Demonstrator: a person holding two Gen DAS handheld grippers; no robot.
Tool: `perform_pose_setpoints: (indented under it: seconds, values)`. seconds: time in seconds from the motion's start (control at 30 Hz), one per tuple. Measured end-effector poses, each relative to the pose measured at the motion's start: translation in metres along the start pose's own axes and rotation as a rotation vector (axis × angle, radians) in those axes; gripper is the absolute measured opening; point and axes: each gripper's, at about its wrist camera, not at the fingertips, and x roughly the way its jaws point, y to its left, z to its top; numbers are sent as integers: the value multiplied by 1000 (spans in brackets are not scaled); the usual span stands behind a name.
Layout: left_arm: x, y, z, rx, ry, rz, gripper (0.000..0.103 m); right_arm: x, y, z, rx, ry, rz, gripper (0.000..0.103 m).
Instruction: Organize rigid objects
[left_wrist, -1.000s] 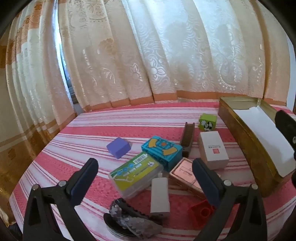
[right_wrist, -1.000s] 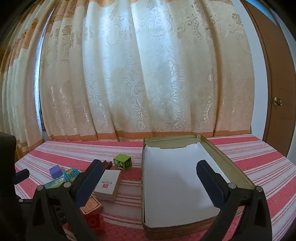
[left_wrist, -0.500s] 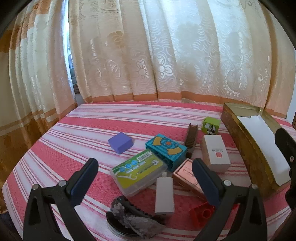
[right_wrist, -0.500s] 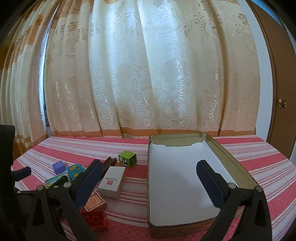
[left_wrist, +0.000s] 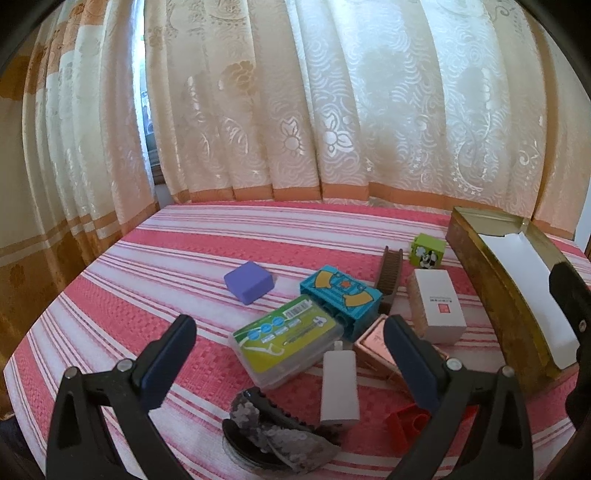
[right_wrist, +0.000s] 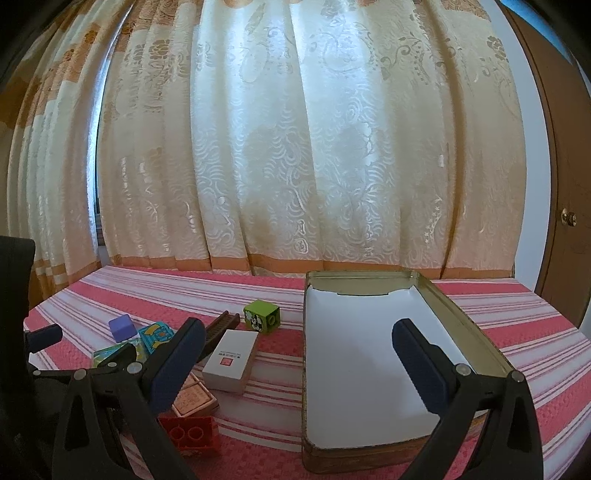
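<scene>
hovering above the striped pink cloth (left_wrist: 155, 280), the left gripper (left_wrist: 290, 349) is holding its two fingers wide apart with nothing between them. under it small things are lying close together: a green floss box (left_wrist: 286, 341), a white charger (left_wrist: 340, 384), a teal block (left_wrist: 340, 295), a copper box (left_wrist: 376, 341), a red brick (left_wrist: 406, 421) and a sequin hair clip (left_wrist: 273, 432). a purple cube (left_wrist: 248, 282) is sitting apart on the left. the white carton (right_wrist: 231, 360) is lying beside the brown comb (right_wrist: 221, 325), near the green cube (right_wrist: 261, 316). the right gripper (right_wrist: 295, 360), also spread open and empty, is hanging over the gold tin (right_wrist: 476, 334), which is holding only white paper (right_wrist: 354, 354).
</scene>
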Motion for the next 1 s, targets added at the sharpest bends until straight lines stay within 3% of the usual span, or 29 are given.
perform_pose_setpoints:
  seconds: [1.0]
  values:
    - [0, -4, -1, 3, -1, 17, 102, 5, -3, -1, 19, 28, -4, 102]
